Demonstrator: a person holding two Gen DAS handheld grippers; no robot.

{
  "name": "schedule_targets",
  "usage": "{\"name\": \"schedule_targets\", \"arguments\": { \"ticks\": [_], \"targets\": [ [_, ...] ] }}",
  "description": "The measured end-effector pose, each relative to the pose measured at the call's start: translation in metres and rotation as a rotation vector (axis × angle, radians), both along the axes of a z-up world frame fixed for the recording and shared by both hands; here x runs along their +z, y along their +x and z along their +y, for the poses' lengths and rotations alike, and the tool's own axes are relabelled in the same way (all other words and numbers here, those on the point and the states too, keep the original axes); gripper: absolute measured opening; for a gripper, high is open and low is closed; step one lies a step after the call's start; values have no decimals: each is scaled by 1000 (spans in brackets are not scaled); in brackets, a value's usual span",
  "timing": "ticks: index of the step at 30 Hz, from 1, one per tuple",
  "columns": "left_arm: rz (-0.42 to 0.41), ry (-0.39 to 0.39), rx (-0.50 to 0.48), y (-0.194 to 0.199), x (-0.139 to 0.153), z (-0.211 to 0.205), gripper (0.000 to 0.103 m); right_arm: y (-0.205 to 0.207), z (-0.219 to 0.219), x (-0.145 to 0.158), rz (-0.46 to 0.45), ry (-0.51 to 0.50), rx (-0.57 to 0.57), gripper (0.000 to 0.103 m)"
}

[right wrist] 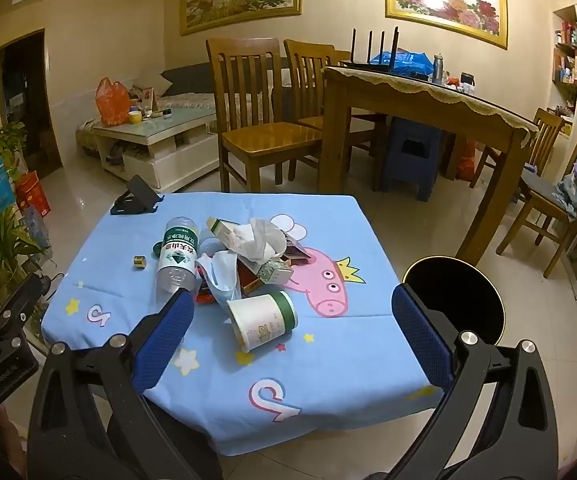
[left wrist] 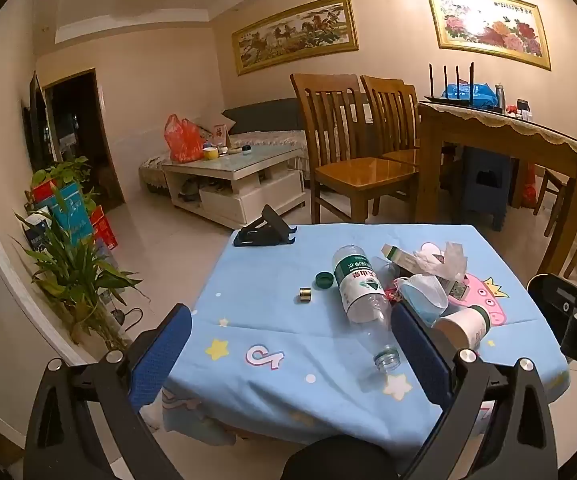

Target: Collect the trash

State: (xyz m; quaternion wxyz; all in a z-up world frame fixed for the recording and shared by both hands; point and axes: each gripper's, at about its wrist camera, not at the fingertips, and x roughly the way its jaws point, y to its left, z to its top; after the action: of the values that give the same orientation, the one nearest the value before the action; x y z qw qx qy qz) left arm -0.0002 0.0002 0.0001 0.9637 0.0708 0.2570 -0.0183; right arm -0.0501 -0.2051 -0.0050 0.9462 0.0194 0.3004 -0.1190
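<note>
Chairs [right wrist: 256, 120] stand beyond my bench [right wrist: 328, 360]; phone stand [right wrist: 136, 200] behind the trash pile [right wrist: 248, 256]; both grippers' fingers [left wrist: 160, 356] spread, empty.

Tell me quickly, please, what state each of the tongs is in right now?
Left tongs: open, holding nothing, above the near edge of the table.
Right tongs: open, holding nothing; the cup lies untouched between the fingers.

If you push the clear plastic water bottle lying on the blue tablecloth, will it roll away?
Probably. The clear plastic water bottle lies on its side and is round, so a sideways nudge would likely roll it. It looks empty with its green cap off, so it's likely light and squashy when squeezed.
</note>
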Motion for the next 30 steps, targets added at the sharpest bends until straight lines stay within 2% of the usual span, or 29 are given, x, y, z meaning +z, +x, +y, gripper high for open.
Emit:
{"name": "schedule_targets", "arguments": {
  "ticks": [30],
  "targets": [
    [30, -15, -18, -1, -3, 2, 97, 1, 10, 1, 23, -7, 10, 98]
  ]
}}
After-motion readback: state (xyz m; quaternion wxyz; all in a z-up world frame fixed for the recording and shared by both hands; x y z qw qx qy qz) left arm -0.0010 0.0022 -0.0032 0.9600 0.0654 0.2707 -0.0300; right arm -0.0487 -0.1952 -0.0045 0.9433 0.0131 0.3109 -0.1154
